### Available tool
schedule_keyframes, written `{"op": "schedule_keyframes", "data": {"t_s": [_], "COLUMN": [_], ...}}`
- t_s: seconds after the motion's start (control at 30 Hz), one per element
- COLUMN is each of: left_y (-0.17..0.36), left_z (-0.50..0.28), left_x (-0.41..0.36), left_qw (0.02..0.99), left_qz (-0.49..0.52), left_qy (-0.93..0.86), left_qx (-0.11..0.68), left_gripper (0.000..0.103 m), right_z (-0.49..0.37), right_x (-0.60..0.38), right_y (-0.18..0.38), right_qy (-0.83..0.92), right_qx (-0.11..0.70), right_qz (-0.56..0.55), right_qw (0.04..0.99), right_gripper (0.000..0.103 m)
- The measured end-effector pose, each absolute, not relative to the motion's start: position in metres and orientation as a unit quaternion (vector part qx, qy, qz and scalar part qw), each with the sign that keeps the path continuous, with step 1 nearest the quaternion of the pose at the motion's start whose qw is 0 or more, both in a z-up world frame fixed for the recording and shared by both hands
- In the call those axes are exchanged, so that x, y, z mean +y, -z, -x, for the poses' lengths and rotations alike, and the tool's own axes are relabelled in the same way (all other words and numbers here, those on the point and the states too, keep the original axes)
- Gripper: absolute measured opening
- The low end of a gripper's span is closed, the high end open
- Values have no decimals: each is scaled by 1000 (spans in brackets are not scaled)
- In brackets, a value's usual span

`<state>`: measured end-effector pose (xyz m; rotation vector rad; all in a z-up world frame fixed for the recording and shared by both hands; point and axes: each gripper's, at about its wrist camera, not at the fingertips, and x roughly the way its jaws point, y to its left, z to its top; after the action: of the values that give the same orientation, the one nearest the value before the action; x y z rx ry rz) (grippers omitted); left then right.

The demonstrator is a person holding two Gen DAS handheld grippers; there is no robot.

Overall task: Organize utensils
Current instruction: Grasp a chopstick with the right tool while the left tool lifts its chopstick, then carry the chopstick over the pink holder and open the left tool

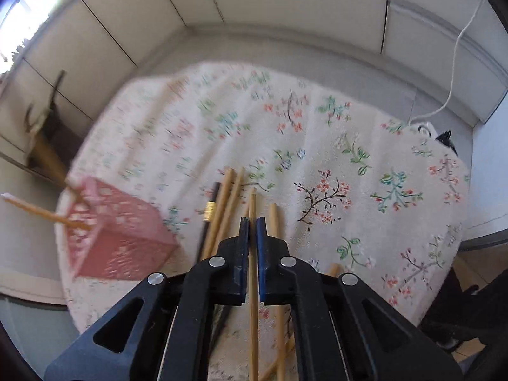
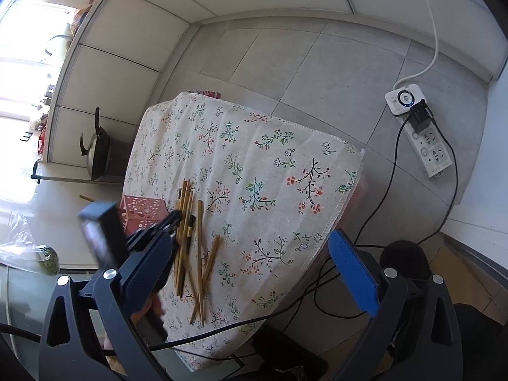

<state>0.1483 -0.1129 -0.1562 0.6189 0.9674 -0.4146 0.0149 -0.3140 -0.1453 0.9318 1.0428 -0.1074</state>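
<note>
**Materials and Finishes**

Your left gripper point(image 1: 252, 222) is matt black plastic with shiny metal pins; its pads point(image 1: 261, 254) are blue. The chopstick point(image 1: 253, 270) between them looks like pale, smooth wood or bamboo. One dark chopstick point(image 1: 211, 209) carries a glossy gold band. The basket point(image 1: 123, 231) is pink perforated plastic. The cloth point(image 2: 270, 165) is woven, matt, flower-printed fabric. Your right gripper's pad point(image 2: 354, 273) shows a ribbed blue surface.

The pink basket point(image 1: 117, 238) is motion-blurred; the gripped chopstick point(image 1: 253, 285) is cut off by the bottom edge.
</note>
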Motion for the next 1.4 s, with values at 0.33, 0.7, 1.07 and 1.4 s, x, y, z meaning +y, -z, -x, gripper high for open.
{"op": "schedule_keyframes", "data": {"t_s": [0.33,0.7,1.07,1.4], "left_y": [56,22,5,-2], "left_z": [-44,-4,0,1], "left_x": [-23,50,67,75], "left_qw": [906,943,954,962], "left_qz": [-170,-56,-10,21], "left_qy": [156,150,143,122], "left_qx": [356,290,265,244], "left_gripper": [4,4,4,4], "right_z": [-106,-178,-185,-105], "right_x": [-227,-157,-170,-188], "right_y": [162,216,216,106], "right_qy": [17,10,13,-66], "right_qx": [548,628,585,469], "right_qz": [-337,-267,-296,-295], "right_qw": [766,731,755,830], "right_gripper": [95,36,8,8]}}
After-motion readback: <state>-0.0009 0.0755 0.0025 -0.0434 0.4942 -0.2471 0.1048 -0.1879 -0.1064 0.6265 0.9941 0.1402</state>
